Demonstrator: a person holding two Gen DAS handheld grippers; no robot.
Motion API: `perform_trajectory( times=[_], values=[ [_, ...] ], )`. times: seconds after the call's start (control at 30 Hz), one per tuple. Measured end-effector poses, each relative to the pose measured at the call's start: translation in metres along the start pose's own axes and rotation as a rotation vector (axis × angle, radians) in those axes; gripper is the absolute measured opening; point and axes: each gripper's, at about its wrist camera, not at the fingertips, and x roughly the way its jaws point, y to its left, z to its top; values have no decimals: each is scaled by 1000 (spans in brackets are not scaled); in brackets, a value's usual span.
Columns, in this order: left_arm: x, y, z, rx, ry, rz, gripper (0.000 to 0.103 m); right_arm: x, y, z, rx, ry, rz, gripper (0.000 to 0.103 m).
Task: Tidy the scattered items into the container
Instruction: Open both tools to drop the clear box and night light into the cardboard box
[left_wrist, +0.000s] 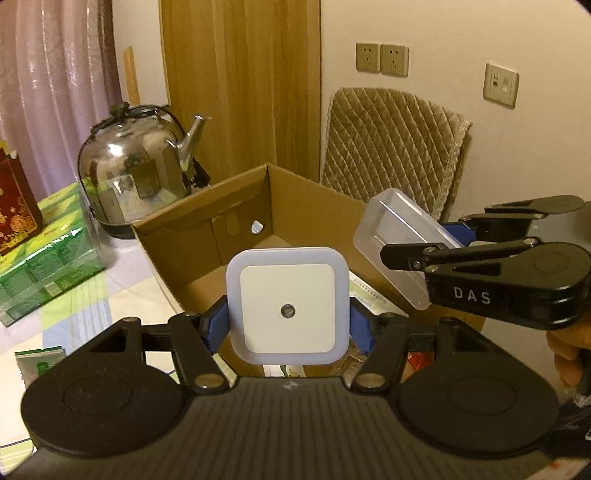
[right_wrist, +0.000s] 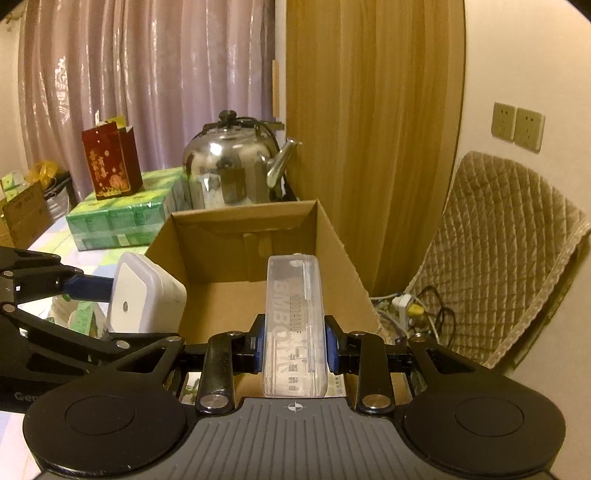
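Observation:
My left gripper (left_wrist: 288, 326) is shut on a white square night light (left_wrist: 287, 304), its blue pads pressing both sides, and holds it above the near rim of the open cardboard box (left_wrist: 207, 218). My right gripper (right_wrist: 295, 345) is shut on a clear plastic case (right_wrist: 294, 325) with grey lettering, held lengthwise over the cardboard box (right_wrist: 192, 266). In the left wrist view the clear plastic case (left_wrist: 402, 243) hangs over the box's right edge in the right gripper (left_wrist: 443, 236). In the right wrist view the night light (right_wrist: 144, 295) sits at the box's left wall.
A steel kettle (left_wrist: 136, 173) stands behind the box, beside green packaged cartons (left_wrist: 48, 258) and a red carton (left_wrist: 14, 214). A quilted chair back (left_wrist: 391, 144) is to the right, by the wall. Cables and a plug (right_wrist: 410, 306) lie on the floor beyond the box.

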Motion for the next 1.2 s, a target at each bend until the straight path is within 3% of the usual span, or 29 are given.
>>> perform_trajectory(
  times=[0.4,0.77,1.2],
  values=[
    [21,-1,-4,29,31,10,59,15,-3,-2,-1,20,2,28],
    [-19,10,-6,-19,-34,57,59,20,0,-3,-14,32,10,28],
    [-40,25,-20,-97,-41,83,60,28,7,-7,-51,47,20,28]
  ],
)
